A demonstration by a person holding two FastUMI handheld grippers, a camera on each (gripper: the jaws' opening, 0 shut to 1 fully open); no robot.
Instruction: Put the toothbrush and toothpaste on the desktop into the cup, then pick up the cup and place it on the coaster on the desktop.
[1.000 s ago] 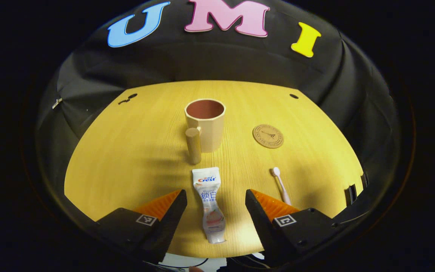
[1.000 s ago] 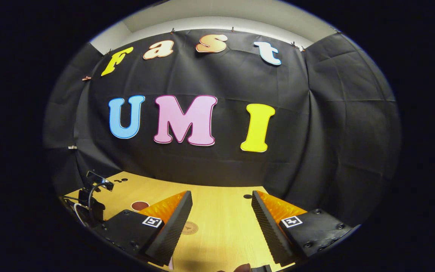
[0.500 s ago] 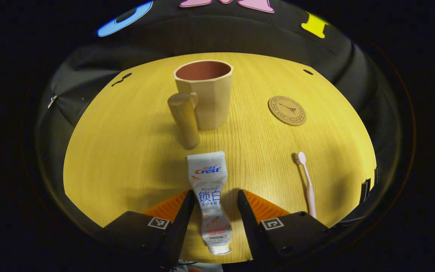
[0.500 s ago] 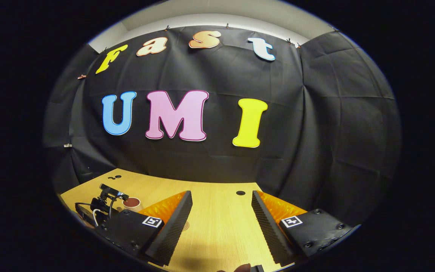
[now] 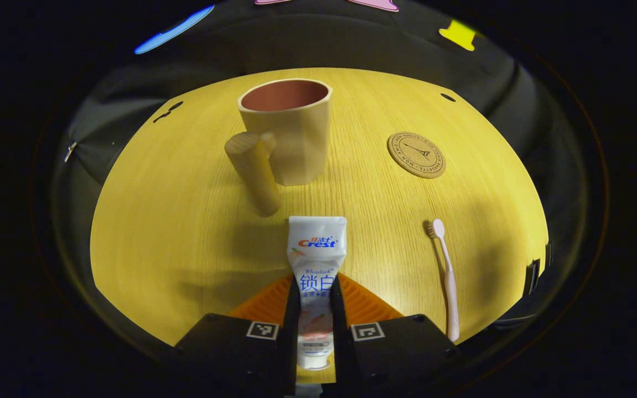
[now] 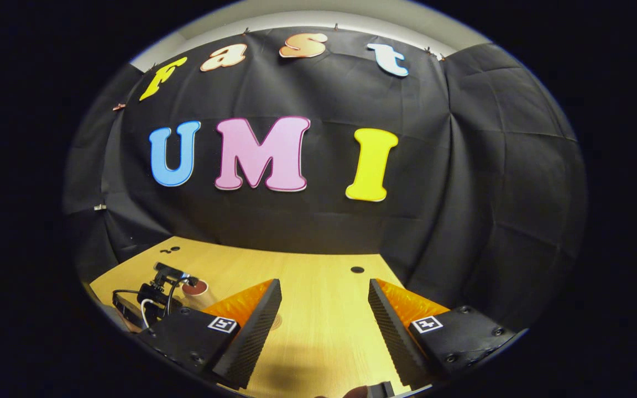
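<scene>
The left gripper (image 5: 314, 309) clamps both fingers on the lower half of the toothpaste tube (image 5: 315, 260), which lies flat on the yellow wooden table (image 5: 175, 221), cap toward the camera. Nothing has reached the cup (image 5: 291, 132) yet: it stands empty at 12 o'clock from the tube, its thick cylindrical handle (image 5: 252, 172) jutting toward the gripper. The pink toothbrush (image 5: 444, 271) lies untouched at 3 o'clock from the tube, well apart from it, bristles pointing away. The round cork coaster (image 5: 416, 155) sits bare at 3 o'clock from the cup. By the look of it, the work has just begun; both items and the cup's move remain. The handle stands between tube and cup mouth and may need clearing on the lift. The right gripper (image 6: 321, 315) hovers wide open over the table, holding nothing.
</scene>
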